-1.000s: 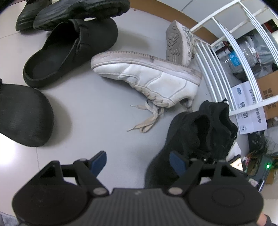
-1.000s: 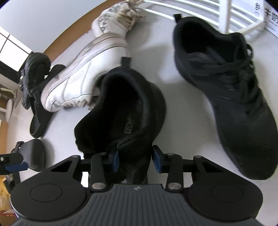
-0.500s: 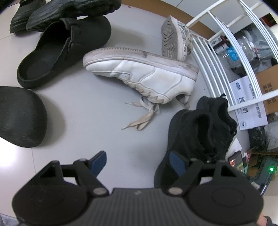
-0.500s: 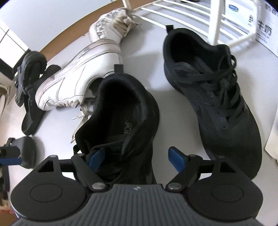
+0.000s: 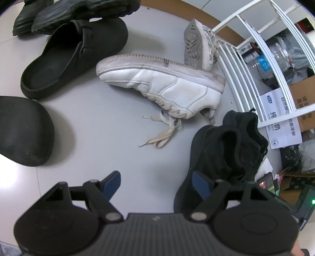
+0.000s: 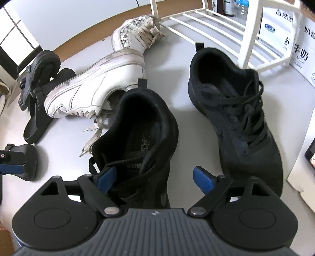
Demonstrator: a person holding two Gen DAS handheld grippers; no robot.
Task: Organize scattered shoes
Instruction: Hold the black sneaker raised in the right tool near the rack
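Note:
Two black lace-up sneakers stand side by side on the grey floor, one (image 6: 141, 126) directly under my right gripper (image 6: 155, 179) and its mate (image 6: 236, 110) to the right. The right gripper's jaws are opening. The near sneaker's laced top lies between the blue pads (image 6: 202, 180), which do not press on it. My left gripper (image 5: 157, 182) hovers open over bare floor, with the black pair (image 5: 222, 153) at its right finger. A white sneaker (image 5: 167, 86) lies on its side with loose laces. A patterned white sneaker (image 5: 196, 45) leans sole-up against the rack.
A white wire shoe rack (image 5: 246, 65) stands at the right, with cartons and bottles behind it. A black clog (image 5: 74, 57) and another clog's toe (image 5: 21, 130) lie at the left. Chunky black shoes (image 5: 78, 9) are at the far left.
My right gripper's jaws have spread wide off the black sneaker's upper and the gripper has risen a little. The sneaker now rests beside its mate. The left gripper has stayed put.

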